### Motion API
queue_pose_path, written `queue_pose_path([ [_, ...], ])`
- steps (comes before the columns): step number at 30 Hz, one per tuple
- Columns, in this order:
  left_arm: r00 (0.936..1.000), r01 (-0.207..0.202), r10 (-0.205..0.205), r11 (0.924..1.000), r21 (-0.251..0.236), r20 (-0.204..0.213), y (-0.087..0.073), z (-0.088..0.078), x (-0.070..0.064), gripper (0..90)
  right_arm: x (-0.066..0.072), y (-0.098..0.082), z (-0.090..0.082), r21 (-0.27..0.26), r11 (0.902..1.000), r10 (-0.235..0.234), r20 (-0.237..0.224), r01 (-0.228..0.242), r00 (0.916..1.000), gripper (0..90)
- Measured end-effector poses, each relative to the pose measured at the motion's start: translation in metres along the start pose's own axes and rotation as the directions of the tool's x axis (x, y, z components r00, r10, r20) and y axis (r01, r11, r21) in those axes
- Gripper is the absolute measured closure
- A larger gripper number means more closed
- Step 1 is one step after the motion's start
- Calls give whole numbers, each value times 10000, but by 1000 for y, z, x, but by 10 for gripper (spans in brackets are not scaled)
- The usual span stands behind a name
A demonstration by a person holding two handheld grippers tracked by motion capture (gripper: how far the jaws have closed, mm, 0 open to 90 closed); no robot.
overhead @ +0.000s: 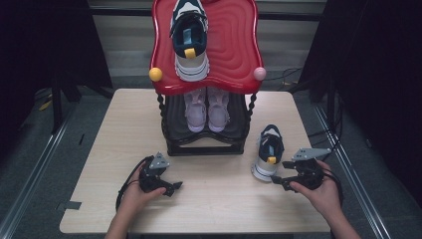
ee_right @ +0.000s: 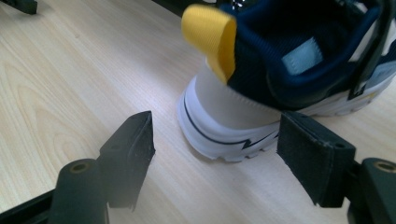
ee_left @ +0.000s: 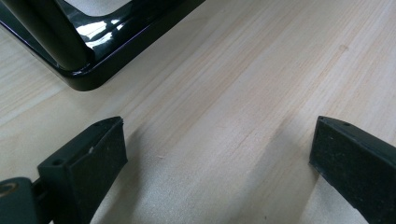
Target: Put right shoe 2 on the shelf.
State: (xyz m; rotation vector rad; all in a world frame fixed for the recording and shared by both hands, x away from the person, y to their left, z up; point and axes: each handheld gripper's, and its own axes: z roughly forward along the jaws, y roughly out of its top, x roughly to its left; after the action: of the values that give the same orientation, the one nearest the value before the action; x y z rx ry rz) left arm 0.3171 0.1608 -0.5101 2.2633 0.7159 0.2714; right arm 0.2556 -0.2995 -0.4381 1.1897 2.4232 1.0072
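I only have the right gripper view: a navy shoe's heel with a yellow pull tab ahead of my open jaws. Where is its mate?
Observer: The matching shoe lies on the rack's red top shelf, heel toward you.
Operator: Anything on the shelf below?
Observer: A pair of pink shoes, toes toward you.
Operator: Is my left gripper busy?
Observer: No, the left gripper is open over bare table, near the rack's black base.
Operator: And the shoe by my right gripper?
Observer: The navy shoe stands on the table, right of the rack.

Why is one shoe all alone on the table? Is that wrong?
It does look odd: the navy sneaker stands alone on the table, while its match sits on the red top shelf.
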Motion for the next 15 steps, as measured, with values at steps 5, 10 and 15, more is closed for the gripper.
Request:
queue_pose_path([
  [5, 10000, -16, 16, 10000, 14, -44, 0, 0, 0, 32, -1, 15, -7, 125, 9992, -391, -42, 391, 9992, 270],
  [10, 10000, -12, 12, 10000, 12, -41, 0, 0, 0, 32, -5, 35, -8, 567, 9948, -838, -136, 844, 9964, 282],
  [15, 10000, -12, 12, 10000, 12, -37, 0, 0, 0, 32, -10, 53, -4, 1137, 9829, -1413, -393, 1449, 9892, 305],
])
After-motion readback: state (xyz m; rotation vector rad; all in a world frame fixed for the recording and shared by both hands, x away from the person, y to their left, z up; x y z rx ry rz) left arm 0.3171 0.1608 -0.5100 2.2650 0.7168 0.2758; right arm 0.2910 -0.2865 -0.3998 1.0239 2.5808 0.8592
